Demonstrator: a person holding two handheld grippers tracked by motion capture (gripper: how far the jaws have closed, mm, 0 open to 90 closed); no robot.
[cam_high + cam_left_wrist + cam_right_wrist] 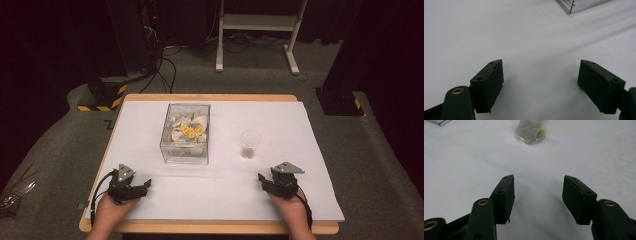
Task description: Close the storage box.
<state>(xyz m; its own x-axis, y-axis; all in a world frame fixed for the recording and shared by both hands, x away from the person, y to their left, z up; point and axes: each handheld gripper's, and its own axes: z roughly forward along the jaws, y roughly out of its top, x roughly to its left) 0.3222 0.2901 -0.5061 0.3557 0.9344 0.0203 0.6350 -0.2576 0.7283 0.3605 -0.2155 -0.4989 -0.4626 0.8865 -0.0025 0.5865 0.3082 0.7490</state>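
A clear plastic box (184, 134) of pale pieces with a few yellow ones stands at the middle of the white table sheet (220, 195). Its corner (574, 6) shows in the left gripper view. A small clear cup (249, 144) with something at its bottom stands to the right of the box, and in the right gripper view the cup (530, 131) lies straight ahead. My left gripper (140, 189) rests open near the front left edge with nothing between its jaws (540, 85). My right gripper (267, 181) rests open at the front right, also with nothing in it (537, 197).
The table's wooden edge (210, 229) runs along the front. Beyond the table are a white frame's legs (255, 40), cables on grey carpet and a black-and-yellow striped base (102, 97). Dark curtains flank the room.
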